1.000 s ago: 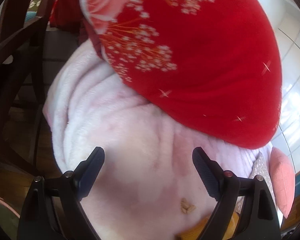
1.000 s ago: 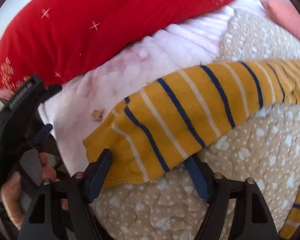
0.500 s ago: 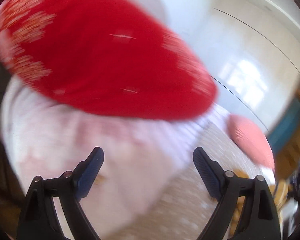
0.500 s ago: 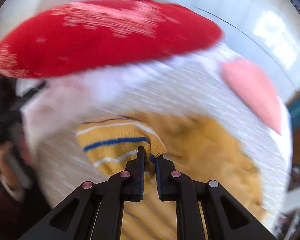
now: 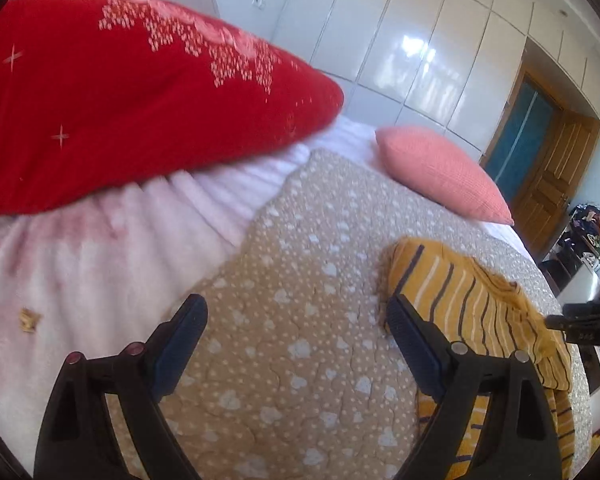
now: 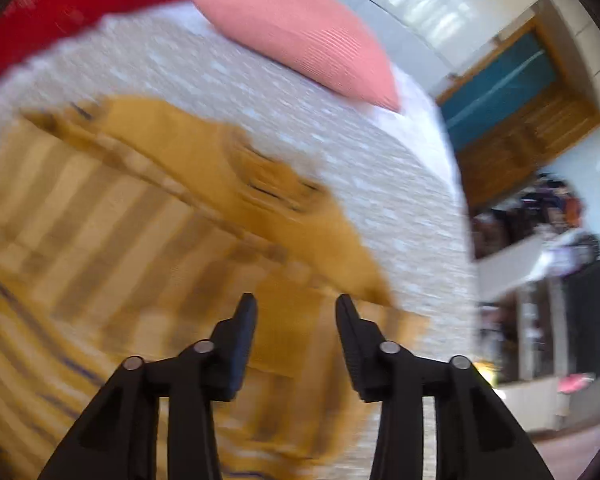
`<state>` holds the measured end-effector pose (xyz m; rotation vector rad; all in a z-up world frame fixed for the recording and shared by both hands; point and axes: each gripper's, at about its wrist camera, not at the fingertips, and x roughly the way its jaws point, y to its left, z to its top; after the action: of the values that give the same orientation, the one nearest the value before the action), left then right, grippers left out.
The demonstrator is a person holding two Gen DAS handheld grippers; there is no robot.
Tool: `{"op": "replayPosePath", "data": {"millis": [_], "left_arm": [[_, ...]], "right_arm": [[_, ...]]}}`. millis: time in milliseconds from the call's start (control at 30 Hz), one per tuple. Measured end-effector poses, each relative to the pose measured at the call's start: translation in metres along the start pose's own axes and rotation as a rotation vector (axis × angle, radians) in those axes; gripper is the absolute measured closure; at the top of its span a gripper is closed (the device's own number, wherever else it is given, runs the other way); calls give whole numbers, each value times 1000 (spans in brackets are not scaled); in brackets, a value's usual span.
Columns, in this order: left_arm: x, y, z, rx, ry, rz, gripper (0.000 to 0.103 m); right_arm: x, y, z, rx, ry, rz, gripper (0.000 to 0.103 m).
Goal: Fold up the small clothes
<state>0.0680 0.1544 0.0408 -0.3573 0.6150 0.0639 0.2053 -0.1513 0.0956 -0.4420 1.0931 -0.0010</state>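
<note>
A small mustard-yellow garment with navy and white stripes [image 5: 472, 308] lies on the beige spotted quilt [image 5: 300, 320], with one part folded over itself. My left gripper [image 5: 296, 320] is open and empty above the quilt, to the left of the garment. My right gripper [image 6: 296, 312] is open and empty just above the garment [image 6: 148, 208], which looks blurred in the right wrist view. The right gripper's body shows at the right edge of the left wrist view [image 5: 584, 324].
A large red pillow [image 5: 120, 96] rests on a pale pink fluffy blanket [image 5: 80, 264] at the left. A pink cushion [image 5: 440, 172] lies at the far side of the bed. White wardrobe doors, a wooden door [image 5: 552, 176] and cluttered shelves [image 6: 540, 248] stand beyond.
My right gripper carried the sleeve over the garment, then opened and let it go. My left gripper swung right, from the pink blanket to above the quilt, and stayed open.
</note>
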Motion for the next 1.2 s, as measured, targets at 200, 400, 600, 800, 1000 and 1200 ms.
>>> {"op": "replayPosePath", "data": {"millis": [200,400,600,800,1000,1200], "left_arm": [[8,16,1,-47,21,7,13],[5,15,1,-61,32,-25,13],[6,4,-2,-6,29,-8,12],[4,1,-2,11,21,-16,12],[1,3,-2,1,20,-26,12],[0,3,-4,10,26,-24,12]], "right_arm": [[4,1,-8,24,-2,17,43],[32,-72,-34,396,20,91,43],[55,-46,-32,340,69,47,80],[4,-58,-28,337,-70,18,97],[-35,-109,-42,405,-107,-86,98],[22,-145,-95,499,156,-216,97]]}}
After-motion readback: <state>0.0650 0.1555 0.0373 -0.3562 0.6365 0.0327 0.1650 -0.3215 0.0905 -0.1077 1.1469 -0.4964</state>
